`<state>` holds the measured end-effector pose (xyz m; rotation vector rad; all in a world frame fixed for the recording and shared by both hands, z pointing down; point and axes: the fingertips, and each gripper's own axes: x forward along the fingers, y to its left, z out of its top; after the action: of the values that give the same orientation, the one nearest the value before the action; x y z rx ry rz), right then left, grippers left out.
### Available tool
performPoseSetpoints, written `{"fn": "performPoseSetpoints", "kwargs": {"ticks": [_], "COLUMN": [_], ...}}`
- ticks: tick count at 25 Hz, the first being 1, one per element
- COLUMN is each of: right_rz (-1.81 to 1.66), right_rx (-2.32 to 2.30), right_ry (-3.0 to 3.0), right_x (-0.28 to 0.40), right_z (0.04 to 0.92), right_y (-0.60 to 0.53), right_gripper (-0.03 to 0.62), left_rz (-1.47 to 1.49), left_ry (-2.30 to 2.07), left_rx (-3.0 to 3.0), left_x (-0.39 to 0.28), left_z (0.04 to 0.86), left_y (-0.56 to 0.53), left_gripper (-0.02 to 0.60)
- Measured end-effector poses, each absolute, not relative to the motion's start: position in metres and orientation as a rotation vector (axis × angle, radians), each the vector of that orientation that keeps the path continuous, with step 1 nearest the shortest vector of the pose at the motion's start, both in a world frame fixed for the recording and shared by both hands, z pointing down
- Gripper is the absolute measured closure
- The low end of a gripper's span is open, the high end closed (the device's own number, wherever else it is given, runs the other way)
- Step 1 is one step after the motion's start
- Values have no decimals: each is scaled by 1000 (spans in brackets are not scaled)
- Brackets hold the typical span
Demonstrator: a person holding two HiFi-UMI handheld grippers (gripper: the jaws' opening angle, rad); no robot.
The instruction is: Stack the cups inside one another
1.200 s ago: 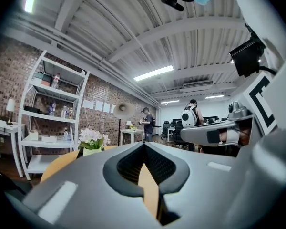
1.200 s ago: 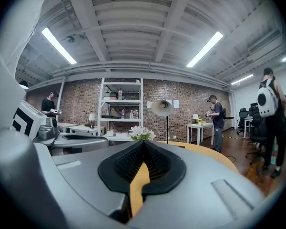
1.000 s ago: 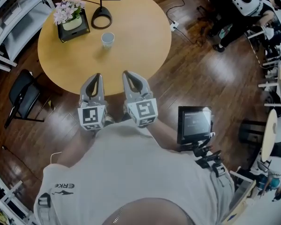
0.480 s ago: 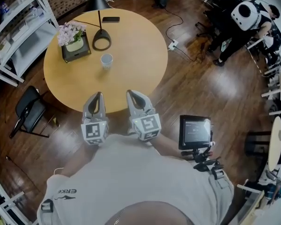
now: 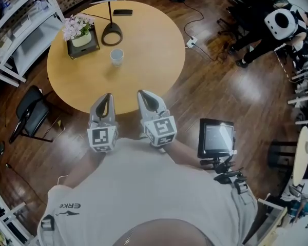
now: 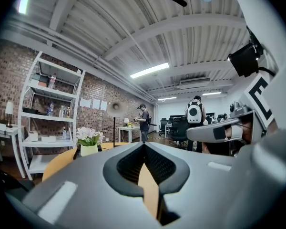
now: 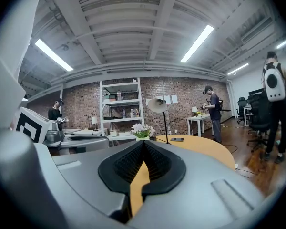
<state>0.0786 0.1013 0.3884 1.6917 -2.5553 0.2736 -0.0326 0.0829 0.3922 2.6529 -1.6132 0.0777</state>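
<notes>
A round table (image 5: 149, 55) is seen from above. At its near edge, two grippers are held side by side, pointed across the tabletop. The jaws of the left gripper (image 5: 107, 97) and of the right gripper (image 5: 142, 94) are pressed together, with nothing gripped between them. A cup (image 5: 116, 57) is set upright on the table, well apart from both grippers, near a lamp (image 5: 112, 33) and a flower pot (image 5: 82, 31).

The word "ERKE", with a small logo beside it, is showing on the left sleeve (image 5: 69, 207) of the person's pale shirt. Print on the screen (image 5: 215, 137) is appearing too small to read.
</notes>
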Motion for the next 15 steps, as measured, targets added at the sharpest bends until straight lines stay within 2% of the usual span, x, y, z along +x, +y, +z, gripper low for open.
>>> {"fn": "performPoseSetpoints", "kwargs": {"ticks": [15], "right_rz": [274], "right_rx": [1680], "right_ry": [-2545], "right_x": [83], "right_z": [391], "right_y": [107], "right_gripper": [580], "left_rz": [92], "left_ry": [-1597], "left_rx": [2609], "left_x": [-25], "left_z": [408], "left_y": [91], "left_gripper": [580]}}
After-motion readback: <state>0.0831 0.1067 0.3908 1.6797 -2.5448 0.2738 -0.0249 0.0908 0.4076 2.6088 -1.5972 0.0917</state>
